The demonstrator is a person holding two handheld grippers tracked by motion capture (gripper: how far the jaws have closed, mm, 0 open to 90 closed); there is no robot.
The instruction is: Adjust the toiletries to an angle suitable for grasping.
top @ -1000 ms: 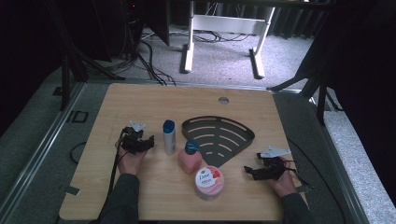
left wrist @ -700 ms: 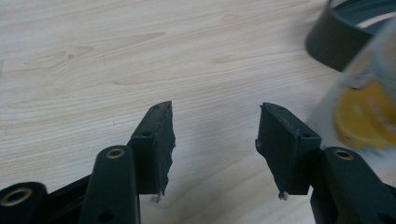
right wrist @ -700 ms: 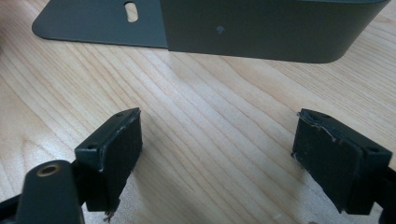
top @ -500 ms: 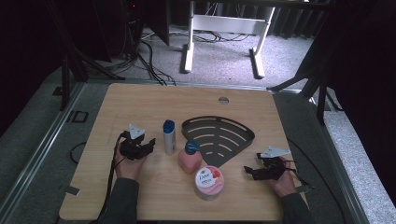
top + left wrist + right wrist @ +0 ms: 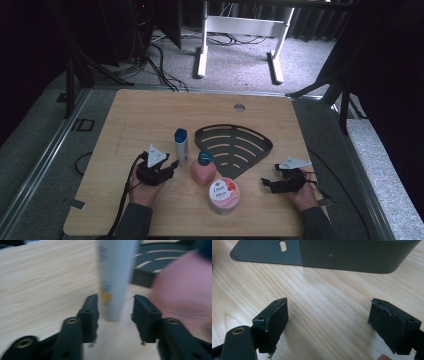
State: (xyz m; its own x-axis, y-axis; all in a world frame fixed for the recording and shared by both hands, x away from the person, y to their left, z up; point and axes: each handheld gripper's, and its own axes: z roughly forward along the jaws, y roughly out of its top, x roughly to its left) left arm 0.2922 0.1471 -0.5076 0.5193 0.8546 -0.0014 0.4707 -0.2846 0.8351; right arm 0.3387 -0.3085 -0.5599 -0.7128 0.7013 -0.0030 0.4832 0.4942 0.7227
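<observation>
Left tongs [image 5: 115, 315] closing around the upright bottle [image 5: 113, 277], pads not yet touching: centre it, squeeze gently. Right tongs [image 5: 328, 322] open, empty.

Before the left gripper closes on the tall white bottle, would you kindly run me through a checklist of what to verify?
1. White bottle between the jaws of the left gripper: ok; the jaws have just been closing around it.
2. Pads pressing on the bottle: not ok; a gap shows on each side.
3. Bottle upright: ok; it stands with its blue cap on top.
4. Room beside the bottle: cannot tell; the pink bottle stands close to the right jaw.
5. Right gripper out of the way: ok; open and holding nothing, near the dark slotted rack.
6. Pink-lidded jar clear of both grippers: ok.
</observation>
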